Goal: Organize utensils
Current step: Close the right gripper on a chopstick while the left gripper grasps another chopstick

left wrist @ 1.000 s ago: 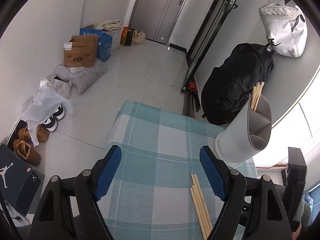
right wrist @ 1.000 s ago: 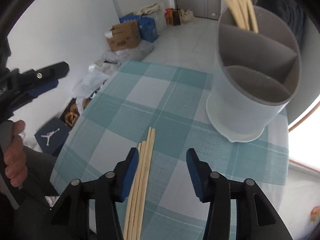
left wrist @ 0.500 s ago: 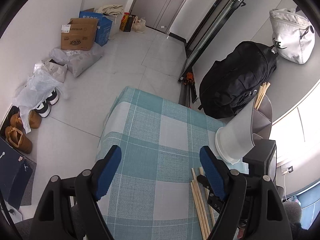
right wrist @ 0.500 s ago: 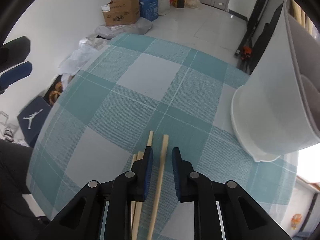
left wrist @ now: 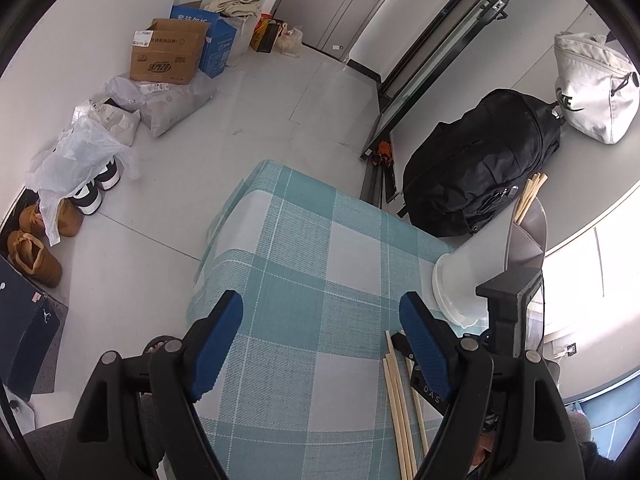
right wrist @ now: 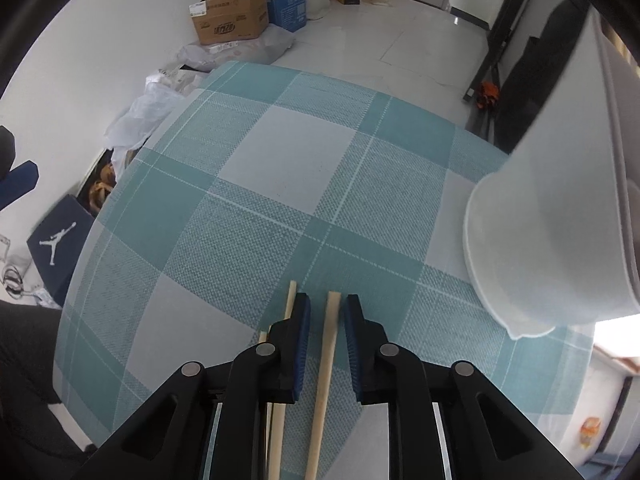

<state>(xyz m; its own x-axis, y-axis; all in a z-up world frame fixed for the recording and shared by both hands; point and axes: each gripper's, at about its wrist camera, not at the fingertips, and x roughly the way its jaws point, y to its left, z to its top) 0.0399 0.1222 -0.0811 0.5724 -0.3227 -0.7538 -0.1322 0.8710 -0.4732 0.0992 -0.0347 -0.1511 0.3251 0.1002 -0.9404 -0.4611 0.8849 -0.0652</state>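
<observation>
Several pale wooden chopsticks (left wrist: 396,396) lie side by side on the teal checked tablecloth (right wrist: 288,168). My right gripper (right wrist: 328,300) points steeply down at them. Its blue pads straddle one chopstick (right wrist: 325,356) and are closing, with a thin gap still showing on each side. Another chopstick (right wrist: 289,300) lies just outside the left pad. The grey divided utensil holder (right wrist: 552,220) stands at the right, with chopsticks (left wrist: 530,196) upright in its far compartment. My left gripper (left wrist: 320,304) hangs open over the cloth, left of the pile, with nothing between its fingers.
The tablecloth ends at the table's far and left edges (left wrist: 256,168). On the floor beyond are cardboard boxes (left wrist: 168,56), plastic bags, shoes (left wrist: 36,256) and a dark shoebox (right wrist: 60,240). A black backpack (left wrist: 480,168) and a white bag (left wrist: 592,88) rest behind the holder.
My right gripper came down onto the chopsticks and its jaws narrowed from wide apart to close around one stick. The left gripper drifted slightly and stayed open.
</observation>
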